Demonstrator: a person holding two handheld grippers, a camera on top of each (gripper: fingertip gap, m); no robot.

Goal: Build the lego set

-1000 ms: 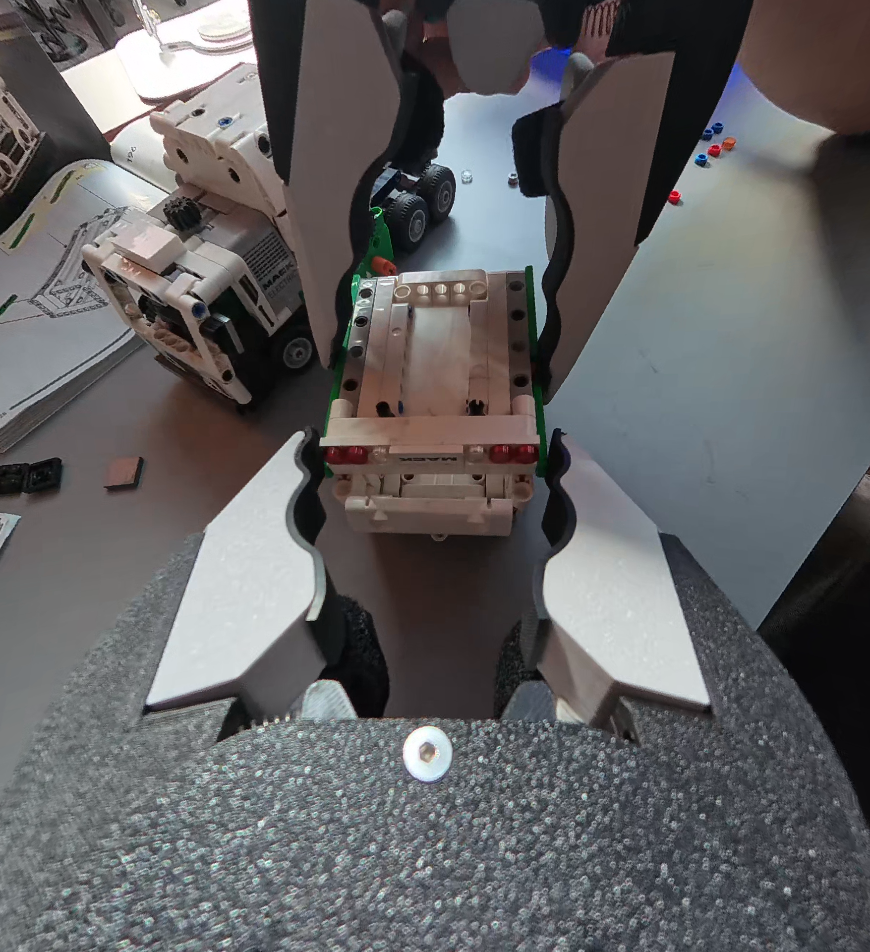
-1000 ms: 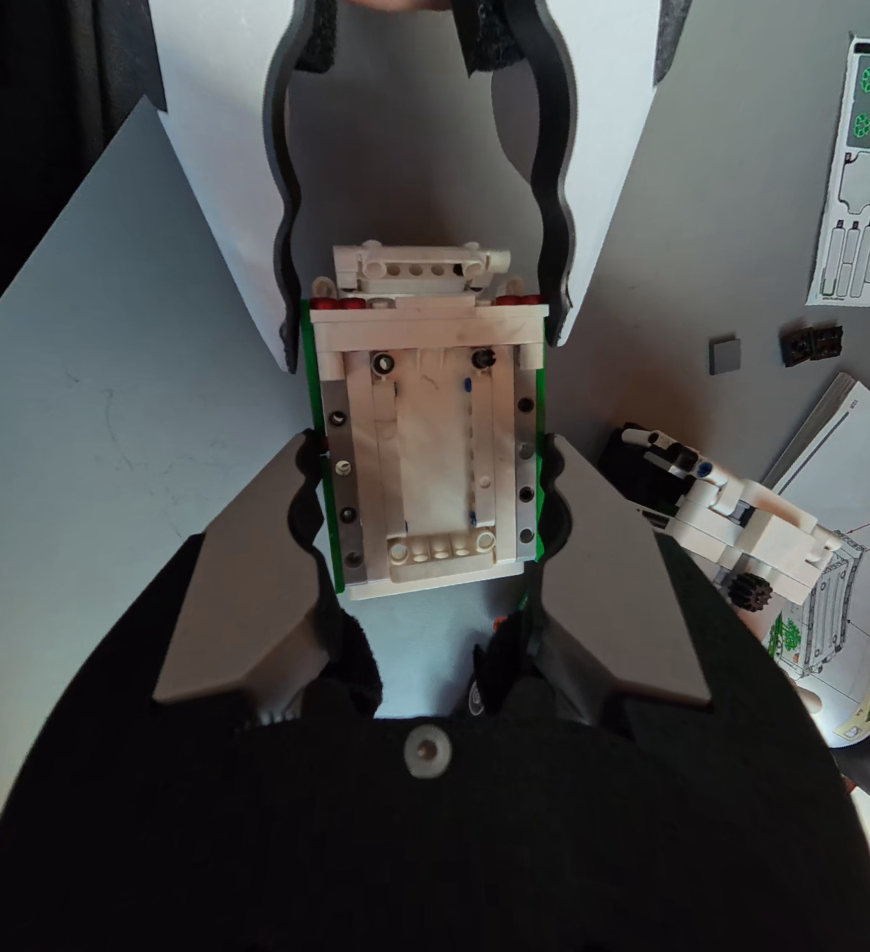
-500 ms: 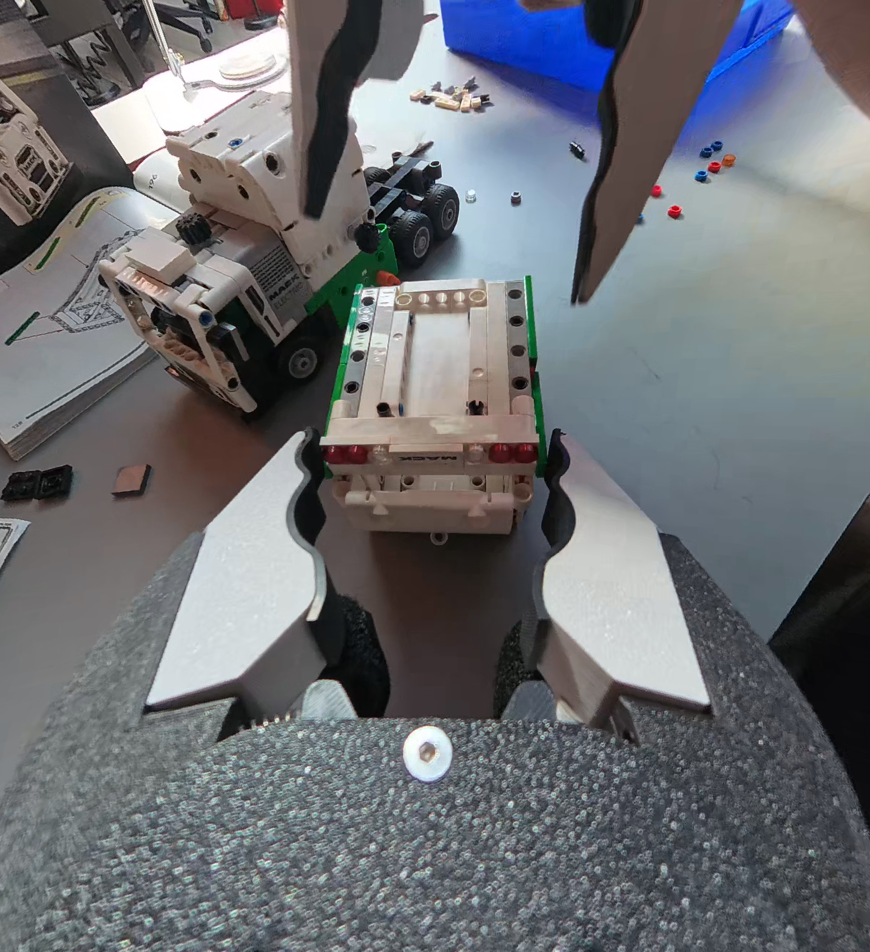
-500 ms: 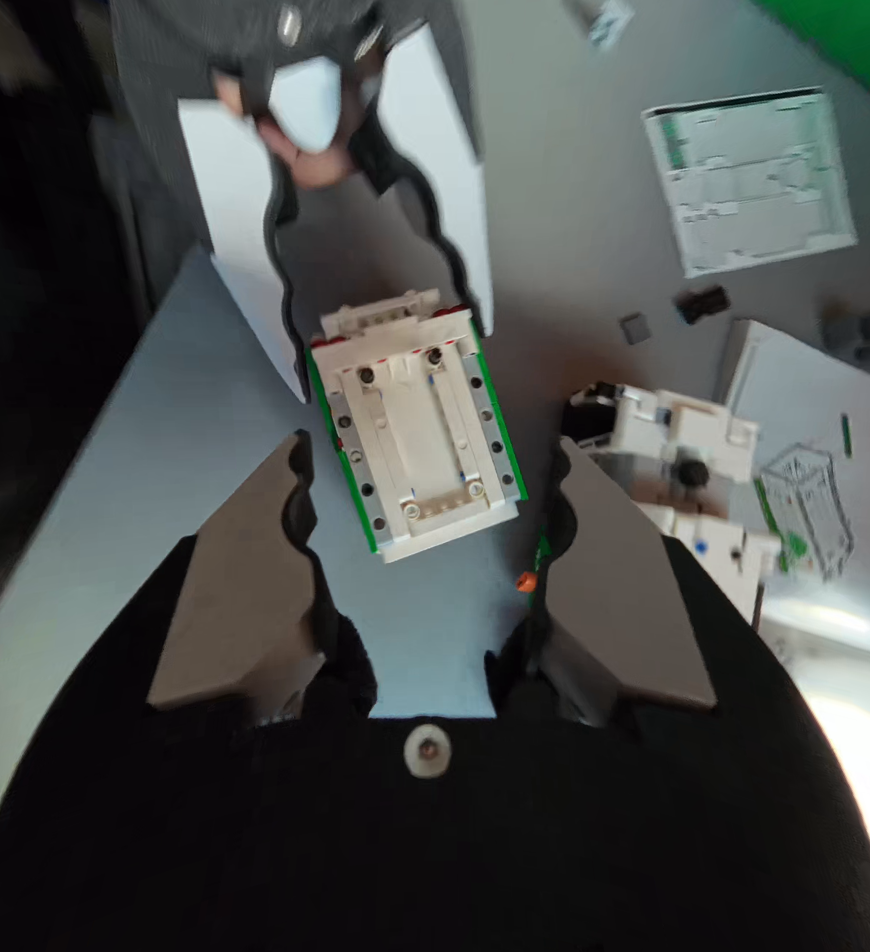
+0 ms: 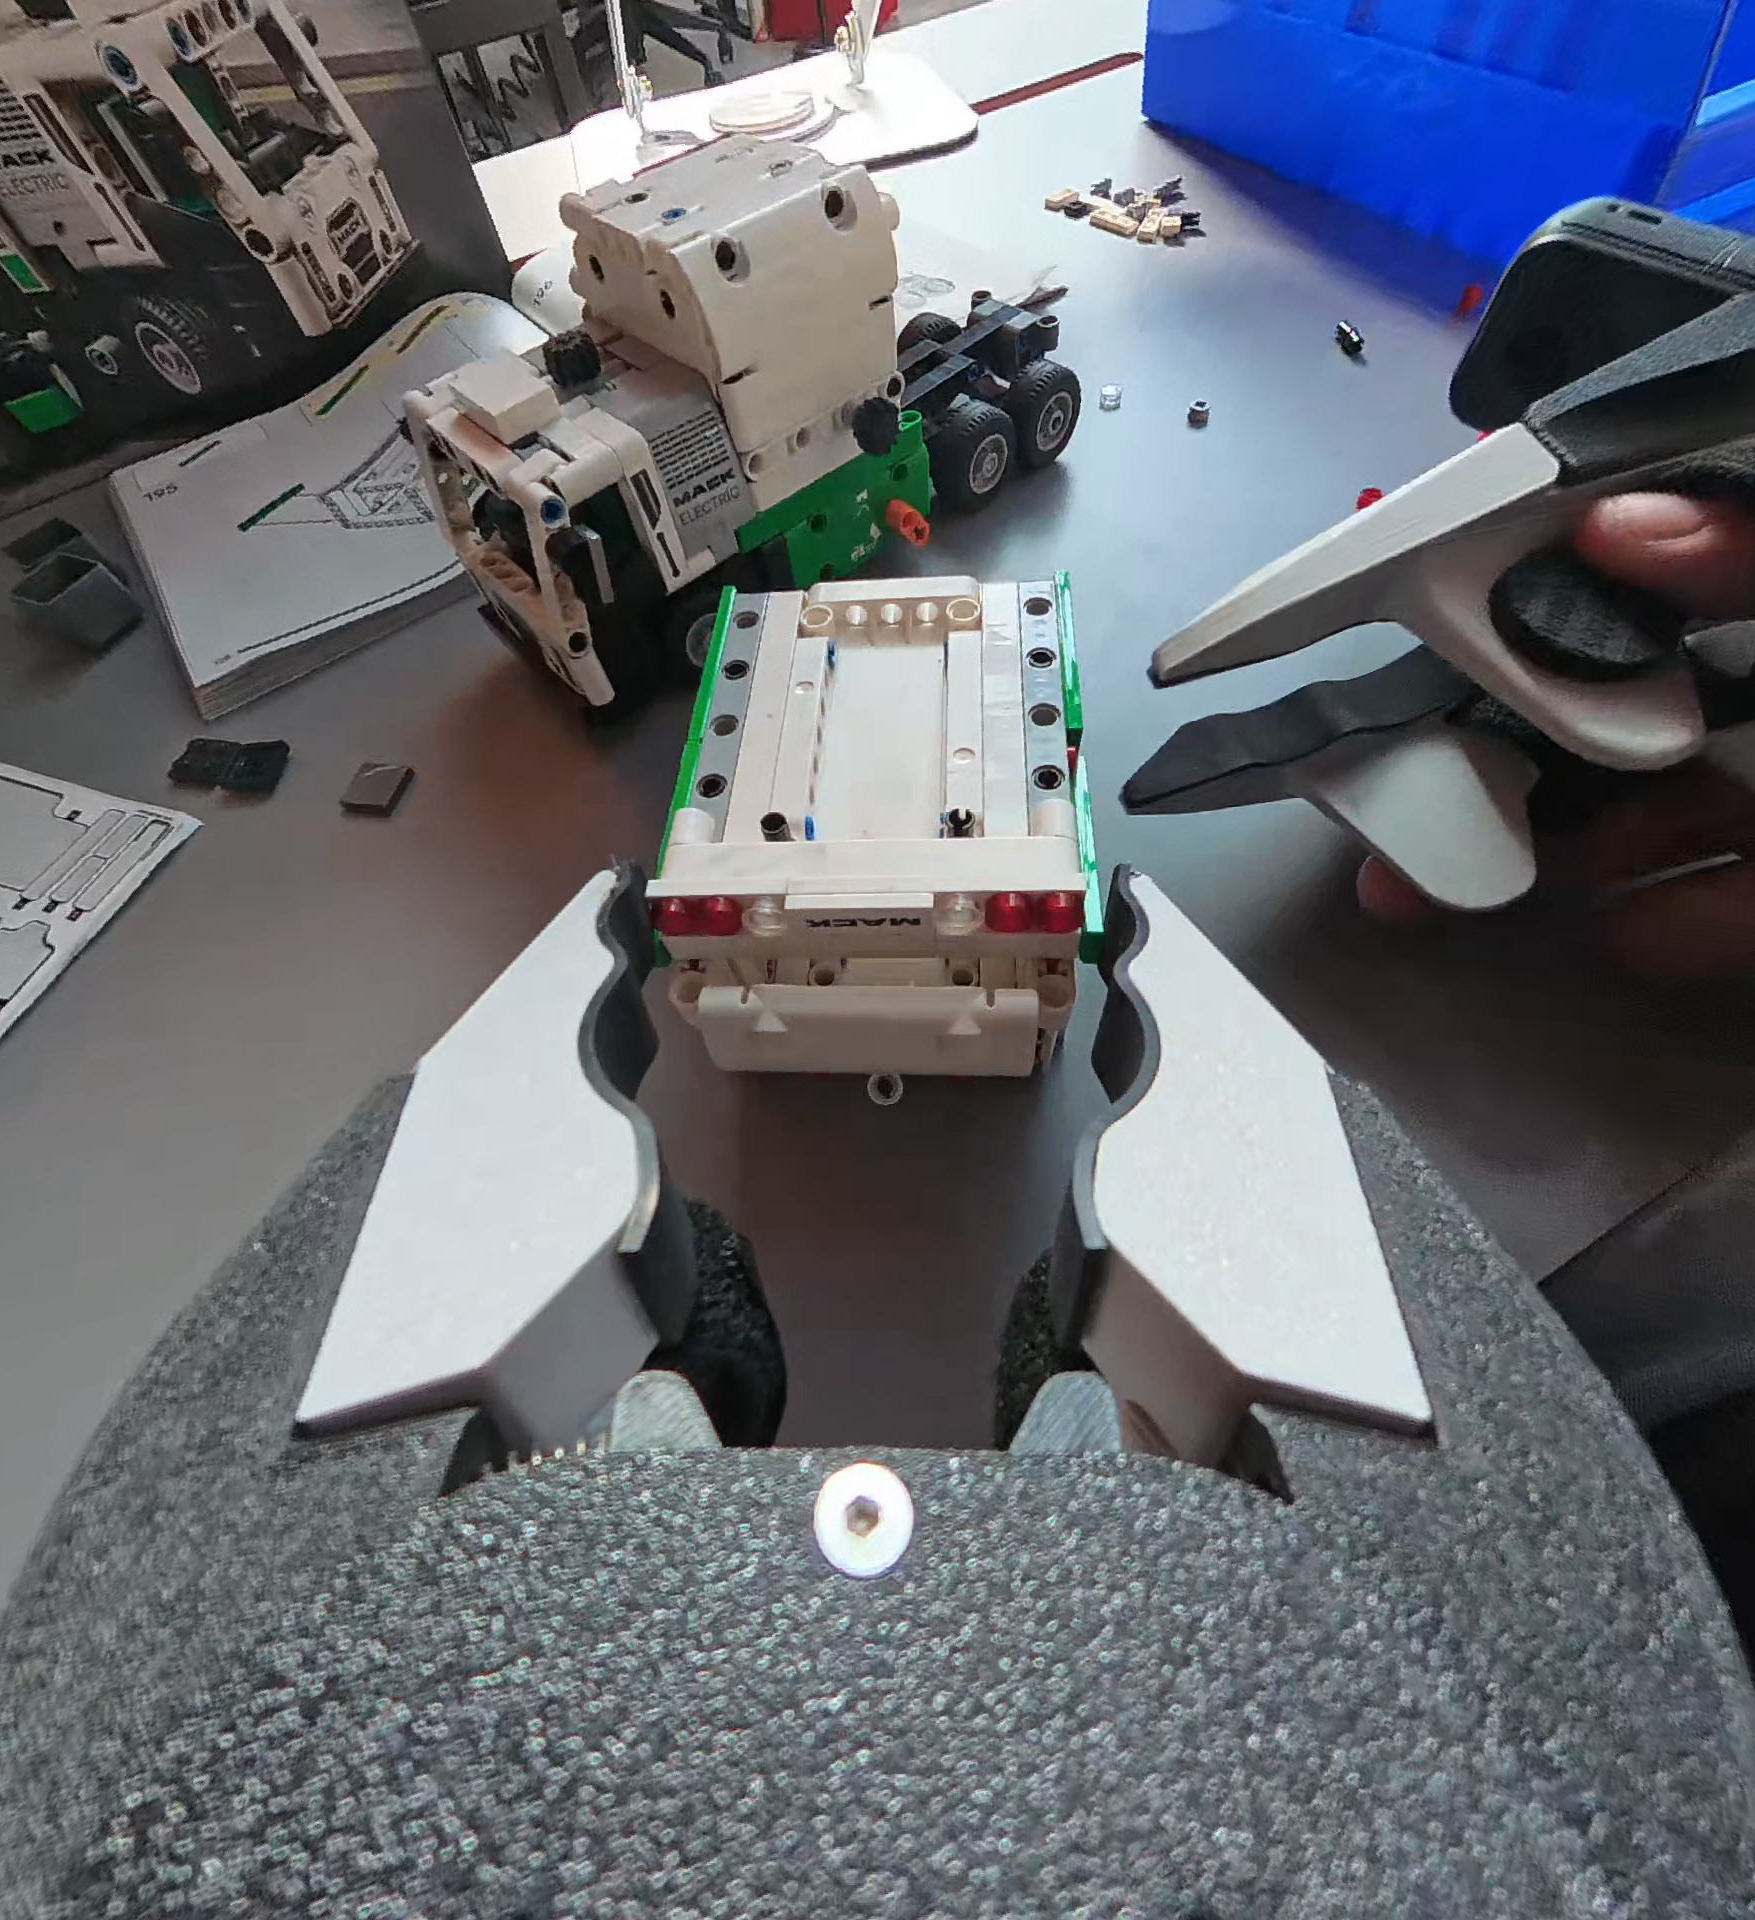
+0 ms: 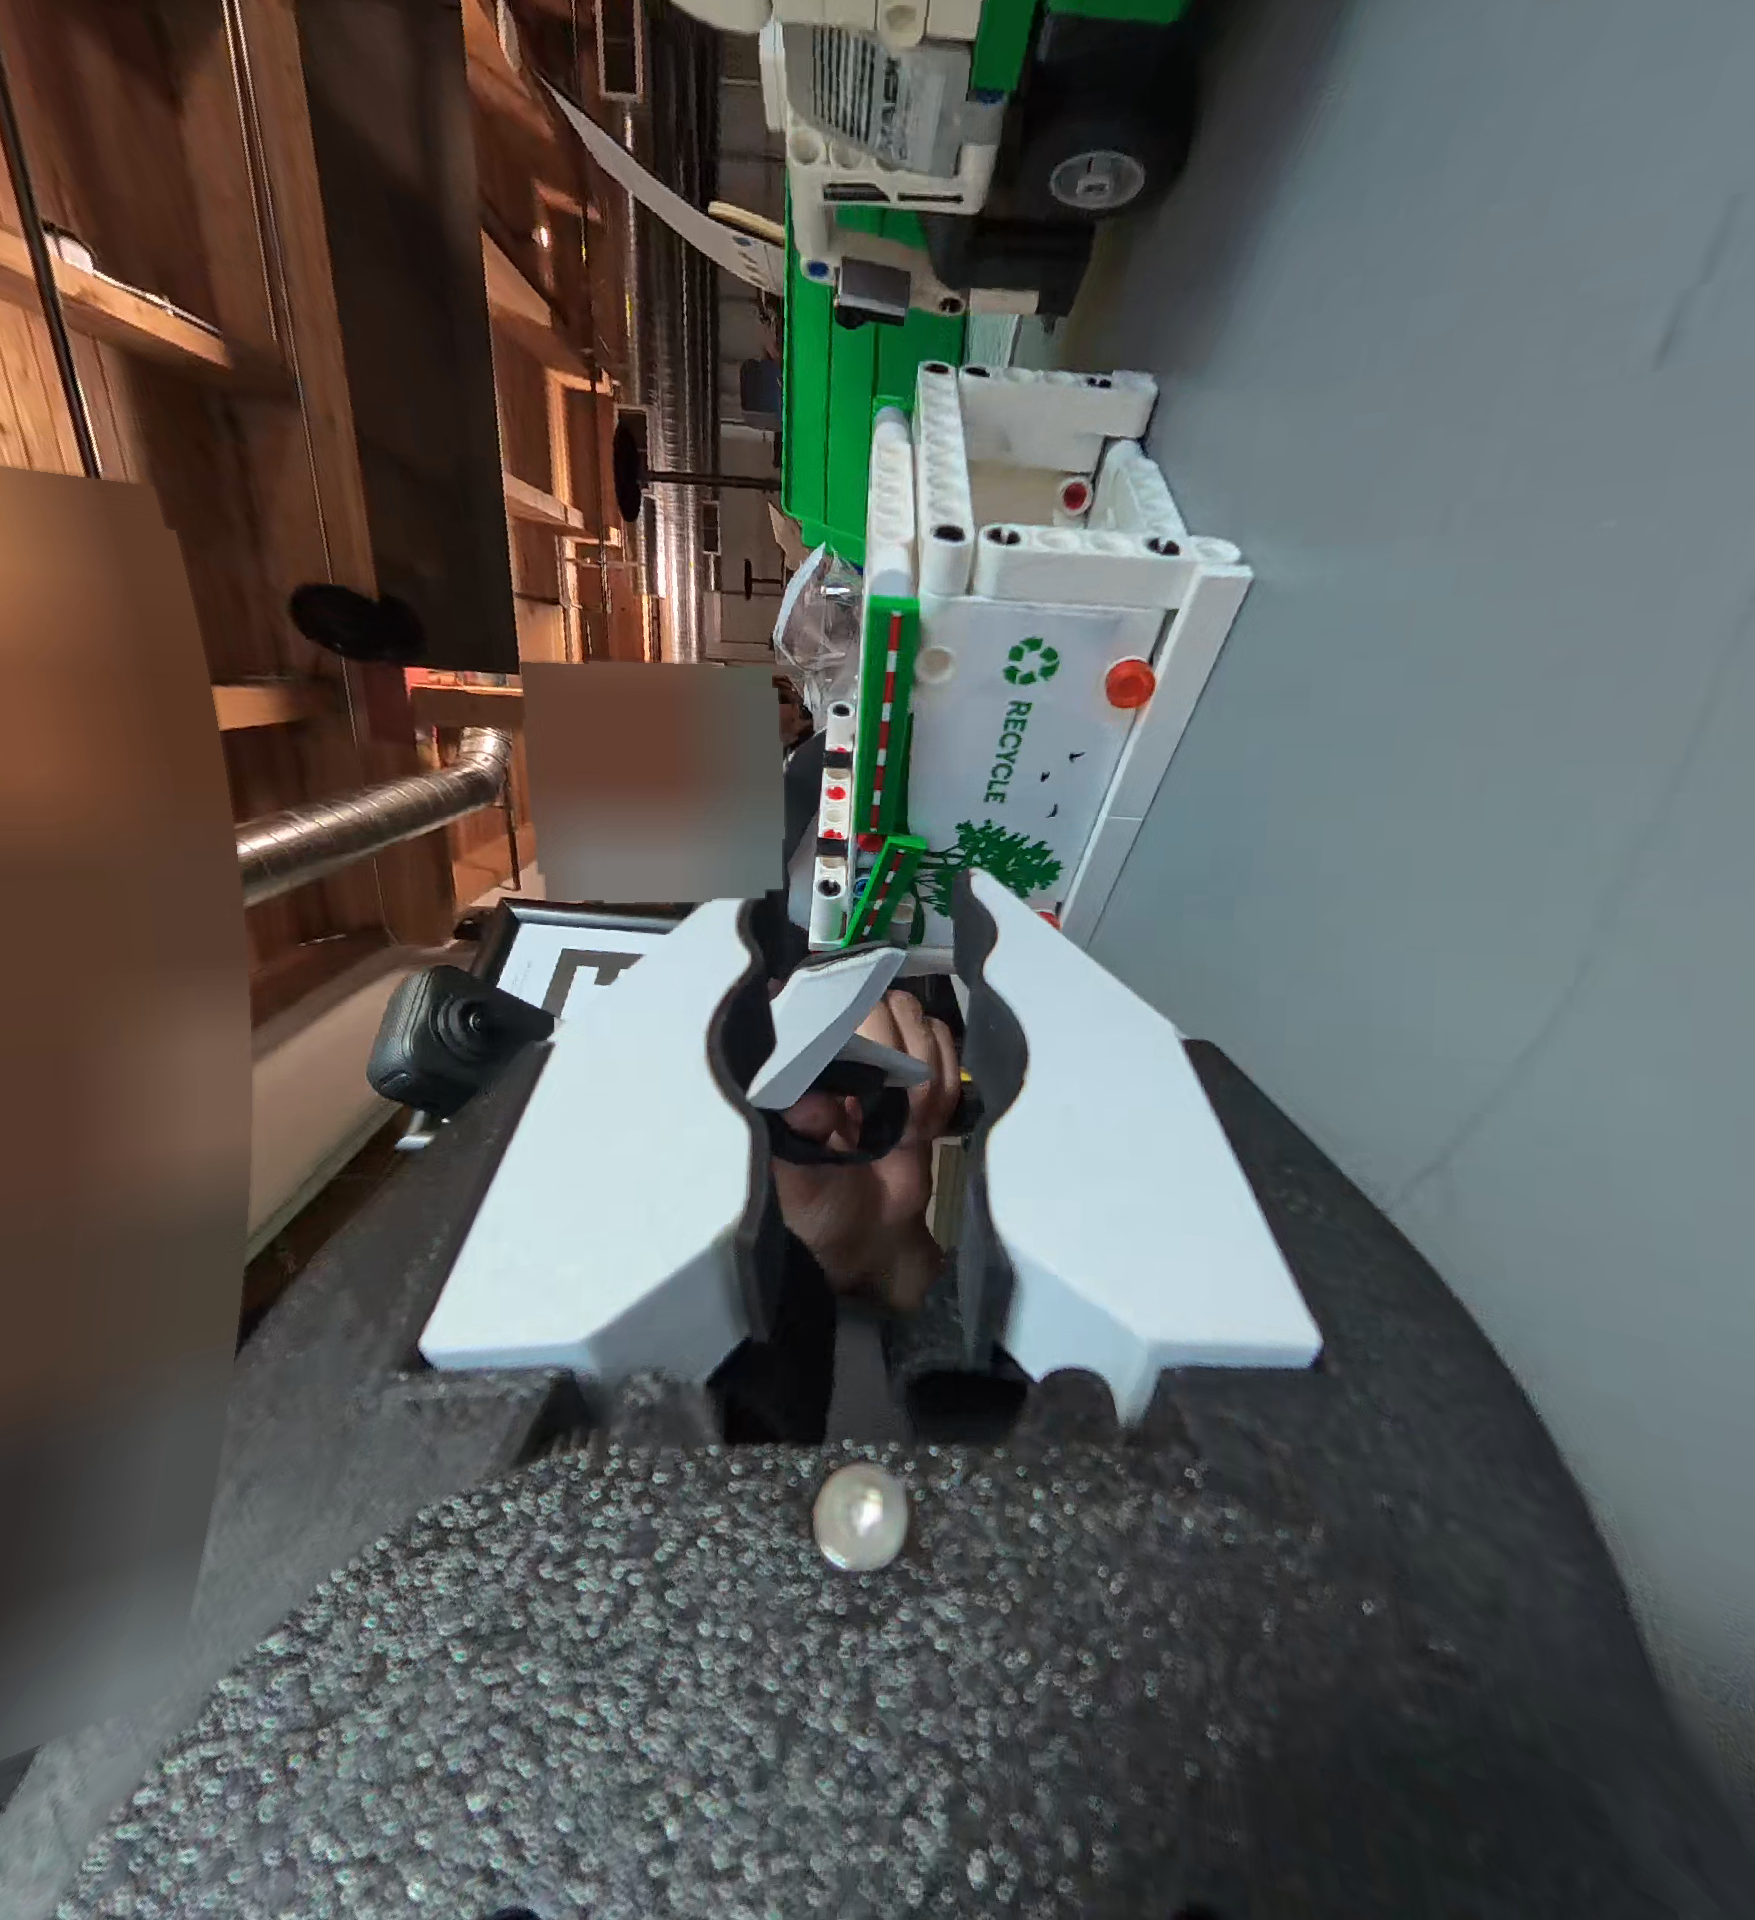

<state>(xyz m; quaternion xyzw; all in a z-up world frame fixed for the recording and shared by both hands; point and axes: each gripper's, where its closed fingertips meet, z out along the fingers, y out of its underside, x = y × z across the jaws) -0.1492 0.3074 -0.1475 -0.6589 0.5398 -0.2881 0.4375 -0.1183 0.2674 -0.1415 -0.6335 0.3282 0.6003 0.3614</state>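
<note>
At centre frame of the left wrist view, the white-and-green brick-built truck body (image 5: 878,790) rests on the grey table (image 5: 229,987), its rear end clamped between the left gripper (image 5: 871,914) fingertips. At right, the right gripper (image 5: 1148,727) hovers beside it, jaws narrowly parted, empty.

On the table are one white-and-green lego truck cab and chassis (image 5: 727,436), one separate white refuse body (image 5: 878,790), one open instruction booklet (image 5: 281,561), one sticker sheet (image 5: 11,914) and two grippers.
</note>
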